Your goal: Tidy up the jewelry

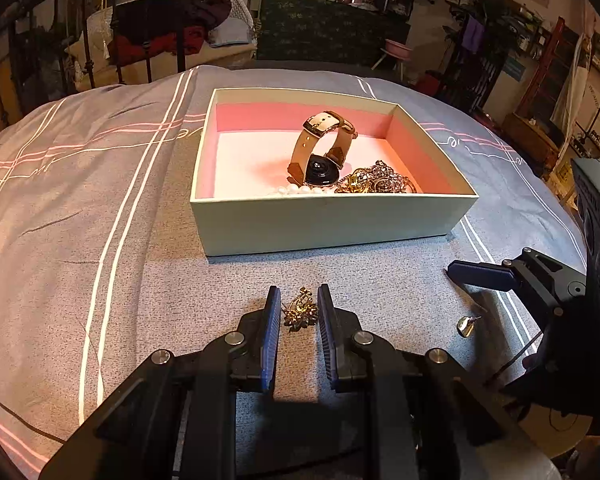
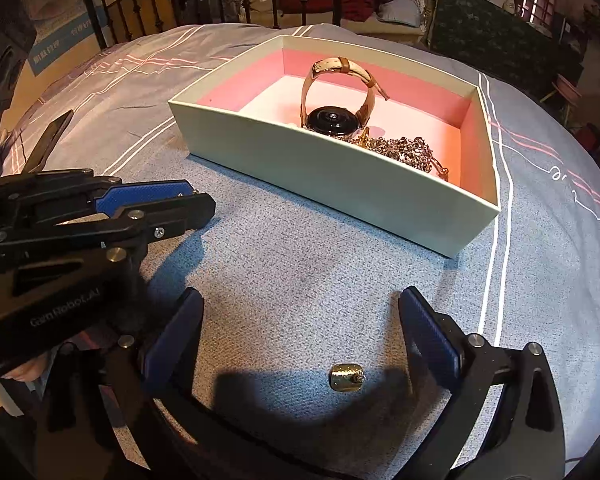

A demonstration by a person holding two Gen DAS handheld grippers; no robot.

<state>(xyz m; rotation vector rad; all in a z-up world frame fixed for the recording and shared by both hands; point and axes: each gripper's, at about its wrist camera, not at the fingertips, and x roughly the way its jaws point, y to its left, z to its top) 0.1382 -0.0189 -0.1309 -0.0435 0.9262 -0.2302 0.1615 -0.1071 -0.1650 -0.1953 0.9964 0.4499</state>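
A small gold brooch [image 1: 300, 310] is bracketed on the grey bedspread [image 1: 140, 280] by the left gripper [image 1: 299, 312], pads narrowly parted, contact not discernible. The right gripper [image 2: 302, 344] is held wide apart around a gold earring [image 2: 346, 377]. Watch [image 1: 322, 150], pearls [image 1: 296, 190] and chain [image 1: 374, 178] are seen inside the pink-lined box [image 1: 324, 224].

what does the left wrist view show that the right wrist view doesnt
Only the left wrist view: a gold brooch on the bedspread between the left gripper's jaws, and pearls in the box.

Only the right wrist view: the right gripper with both jaws spread wide.

Both: the box, the watch, the chain pile and the gold earring.
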